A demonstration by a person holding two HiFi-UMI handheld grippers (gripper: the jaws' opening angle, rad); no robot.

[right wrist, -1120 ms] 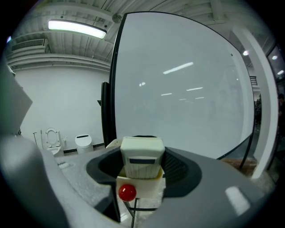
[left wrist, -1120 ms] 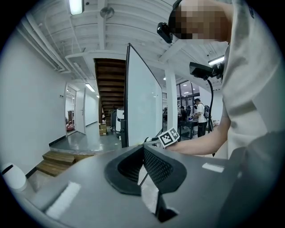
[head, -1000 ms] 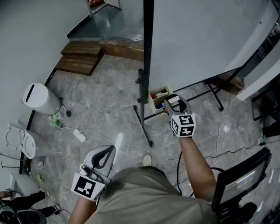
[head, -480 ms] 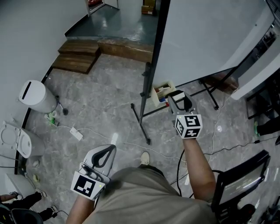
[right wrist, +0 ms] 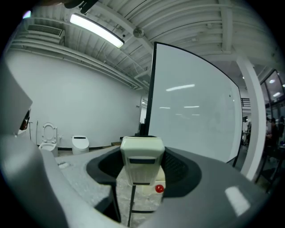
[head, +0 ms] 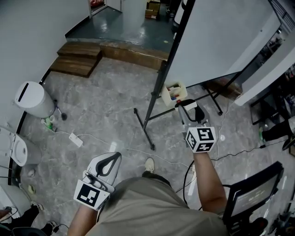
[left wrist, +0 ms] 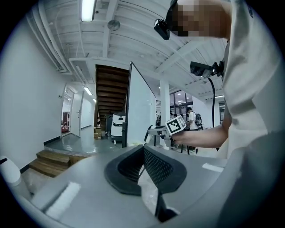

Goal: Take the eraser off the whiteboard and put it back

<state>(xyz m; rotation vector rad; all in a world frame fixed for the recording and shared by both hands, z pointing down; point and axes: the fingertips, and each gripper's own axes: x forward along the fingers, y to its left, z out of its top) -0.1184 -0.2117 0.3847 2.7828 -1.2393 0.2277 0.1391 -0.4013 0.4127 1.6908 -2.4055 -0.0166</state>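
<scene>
Now, grippers: two.
right gripper: jaws wide, clamped on one eraser.
left gripper: jaws together, empty.
whiteboard: one.

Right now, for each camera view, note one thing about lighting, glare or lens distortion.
Head view: soft, even light on the floor, little blur. Left gripper view: strong fisheye with black corners; the ceiling tube light burns out white. Right gripper view: the whiteboard has a bowed top edge, and bright streaks of glare cross it; the eraser is sharp.
</scene>
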